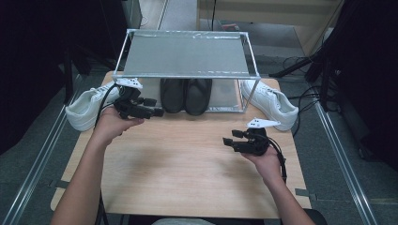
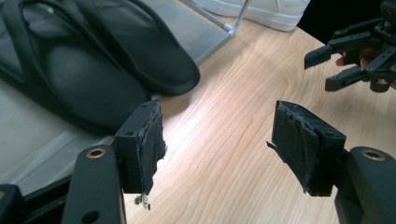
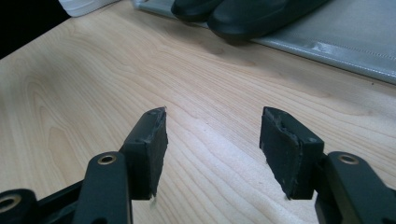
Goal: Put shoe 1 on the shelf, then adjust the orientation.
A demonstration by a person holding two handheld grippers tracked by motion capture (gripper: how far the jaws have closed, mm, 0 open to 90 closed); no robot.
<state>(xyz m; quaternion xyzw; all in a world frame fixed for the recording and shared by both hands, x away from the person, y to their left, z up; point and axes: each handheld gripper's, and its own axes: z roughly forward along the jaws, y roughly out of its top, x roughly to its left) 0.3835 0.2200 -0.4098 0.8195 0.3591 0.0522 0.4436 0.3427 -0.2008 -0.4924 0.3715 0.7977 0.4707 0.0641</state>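
In the high view, the left gripper [image 1: 151, 107] sat left of centre with its jaws wide, just beside the black slippers [image 1: 186, 95] on the rack's lower shelf [image 1: 224, 99]. The right gripper [image 1: 233, 138] hung at lower right, jaws apart and empty.

In the left gripper view, the slippers [image 2: 93, 60] filled the upper left, beyond the left jaw, nothing between the pads.

In the right gripper view, the slippers [image 3: 243, 11] lay at the top edge, well beyond the open jaws.

A lab-like recording room: metal floor rails [image 1: 33, 164], tripod legs [image 1: 300, 63], loose cables [image 1: 305, 96]
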